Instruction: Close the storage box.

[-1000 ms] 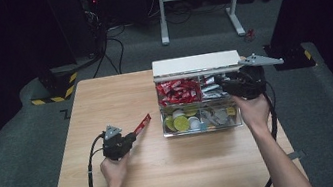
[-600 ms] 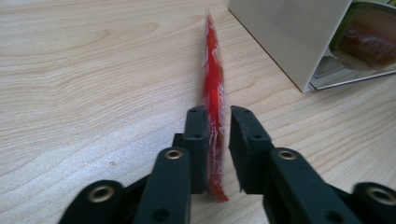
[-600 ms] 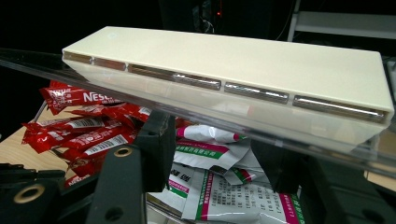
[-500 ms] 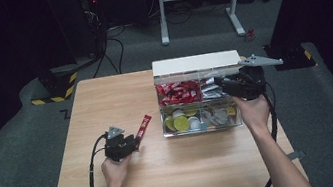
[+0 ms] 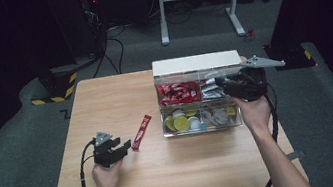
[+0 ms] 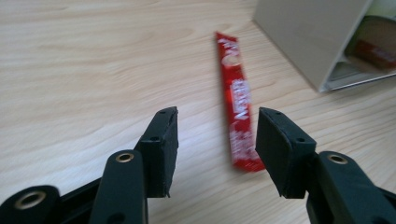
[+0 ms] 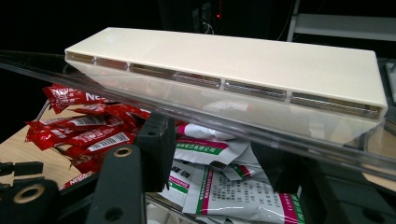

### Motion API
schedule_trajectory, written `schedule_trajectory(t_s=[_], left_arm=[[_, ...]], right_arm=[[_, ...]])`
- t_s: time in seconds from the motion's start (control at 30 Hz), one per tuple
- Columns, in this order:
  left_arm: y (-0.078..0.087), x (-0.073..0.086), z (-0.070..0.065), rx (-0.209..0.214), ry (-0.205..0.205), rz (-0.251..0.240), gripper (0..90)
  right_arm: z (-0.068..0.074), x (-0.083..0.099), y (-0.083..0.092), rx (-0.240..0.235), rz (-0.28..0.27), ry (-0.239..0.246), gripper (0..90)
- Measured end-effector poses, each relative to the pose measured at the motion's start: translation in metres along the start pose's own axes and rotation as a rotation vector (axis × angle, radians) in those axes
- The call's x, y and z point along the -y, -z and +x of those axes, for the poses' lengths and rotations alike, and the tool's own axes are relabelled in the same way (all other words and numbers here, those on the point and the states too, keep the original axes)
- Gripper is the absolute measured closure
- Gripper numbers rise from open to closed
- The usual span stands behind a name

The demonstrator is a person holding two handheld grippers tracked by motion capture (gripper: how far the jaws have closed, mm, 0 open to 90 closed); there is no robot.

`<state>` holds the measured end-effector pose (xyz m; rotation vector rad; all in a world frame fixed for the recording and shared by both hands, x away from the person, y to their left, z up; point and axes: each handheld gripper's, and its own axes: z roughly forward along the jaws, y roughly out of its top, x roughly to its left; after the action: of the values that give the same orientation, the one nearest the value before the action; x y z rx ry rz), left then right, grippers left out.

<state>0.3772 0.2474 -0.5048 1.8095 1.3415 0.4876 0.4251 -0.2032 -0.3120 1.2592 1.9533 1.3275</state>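
1. The red sachet (image 5: 141, 132) lies flat on the wooden table (image 5: 104, 98), just left of the clear box (image 5: 199, 103).
2. The left gripper (image 5: 121, 148) sits at the sachet's near end; its jaws have just been opening and stand apart, pressing on nothing (the sachet (image 6: 237, 100) stretches away from the right-hand jaw).
3. The right gripper (image 5: 226, 85) is at the box's right side, under the raised clear lid (image 7: 224, 119); whether it grips anything I cannot tell.
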Motion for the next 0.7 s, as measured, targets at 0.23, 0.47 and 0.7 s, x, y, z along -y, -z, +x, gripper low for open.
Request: schedule_trajectory(t_s=[0.23, 0.47, 0.7], left_arm=[[0.01, 0.011, 0.013, -0.052, -0.001, 0.004, 46.2], [0.01, 0.02, 0.019, -0.115, -0.021, 0.031, 44.9], [0.008, 0.026, 0.021, -0.162, -0.048, 0.063, 44.7]], right_arm=[[0.001, 0.001, 0.005, 0.004, -0.008, 0.002, 50.0], [0.002, 0.002, 0.009, 0.011, -0.013, 0.005, 49.9], [0.002, 0.003, 0.015, 0.017, -0.021, 0.012, 49.9]])
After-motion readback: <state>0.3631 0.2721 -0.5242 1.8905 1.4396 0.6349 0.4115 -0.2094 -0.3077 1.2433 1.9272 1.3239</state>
